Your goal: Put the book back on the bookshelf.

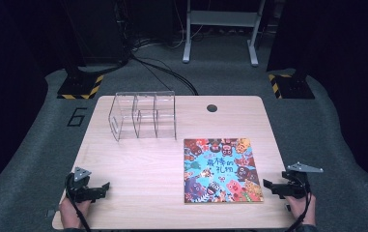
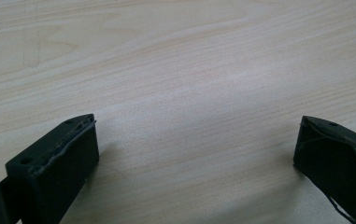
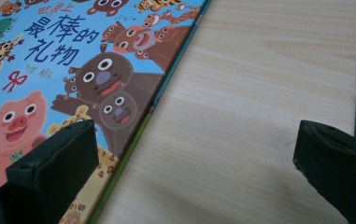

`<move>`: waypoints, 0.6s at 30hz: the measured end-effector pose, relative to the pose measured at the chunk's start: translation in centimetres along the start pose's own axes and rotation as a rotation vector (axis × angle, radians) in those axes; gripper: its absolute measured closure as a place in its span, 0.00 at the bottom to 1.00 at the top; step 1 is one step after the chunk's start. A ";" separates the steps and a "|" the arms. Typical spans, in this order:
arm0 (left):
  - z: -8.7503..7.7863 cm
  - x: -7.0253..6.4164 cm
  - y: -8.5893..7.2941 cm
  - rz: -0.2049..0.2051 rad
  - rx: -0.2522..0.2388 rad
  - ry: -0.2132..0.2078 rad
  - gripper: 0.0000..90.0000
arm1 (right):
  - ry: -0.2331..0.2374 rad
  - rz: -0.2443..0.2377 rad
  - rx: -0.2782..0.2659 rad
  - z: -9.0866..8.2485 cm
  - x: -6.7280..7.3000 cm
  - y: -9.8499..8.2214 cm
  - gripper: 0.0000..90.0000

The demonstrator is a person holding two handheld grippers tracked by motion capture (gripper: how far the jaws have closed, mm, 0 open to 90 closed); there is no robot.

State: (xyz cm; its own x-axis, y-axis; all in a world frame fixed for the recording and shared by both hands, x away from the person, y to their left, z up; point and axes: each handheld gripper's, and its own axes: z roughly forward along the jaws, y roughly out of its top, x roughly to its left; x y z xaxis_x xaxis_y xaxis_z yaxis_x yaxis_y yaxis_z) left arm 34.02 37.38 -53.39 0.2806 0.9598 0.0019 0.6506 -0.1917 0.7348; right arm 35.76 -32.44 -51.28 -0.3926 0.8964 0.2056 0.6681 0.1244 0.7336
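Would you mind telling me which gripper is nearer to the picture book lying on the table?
The right gripper is nearer: it sits just off the picture book's right edge, jaws open. The left gripper rests across bare table, well away from the book's left edge.

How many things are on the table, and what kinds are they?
Picture book: 1
Clear plastic rack: 1
Grippers, left gripper and right gripper, both open: 2
Total: 4
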 end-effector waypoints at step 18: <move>0.0 0.0 0.0 0.001 0.004 -0.001 0.00 | 0.024 -0.034 0.093 2.6 1.5 3.9 0.00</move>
State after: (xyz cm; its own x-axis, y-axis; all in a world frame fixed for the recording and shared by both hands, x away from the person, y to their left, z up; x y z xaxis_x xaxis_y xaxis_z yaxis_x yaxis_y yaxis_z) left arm 34.02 37.40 -53.36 0.2820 0.9594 0.0020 0.6533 -0.1936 0.7319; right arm 39.46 -29.46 -49.81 -0.4307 0.8805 0.1978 0.7094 0.1948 0.6774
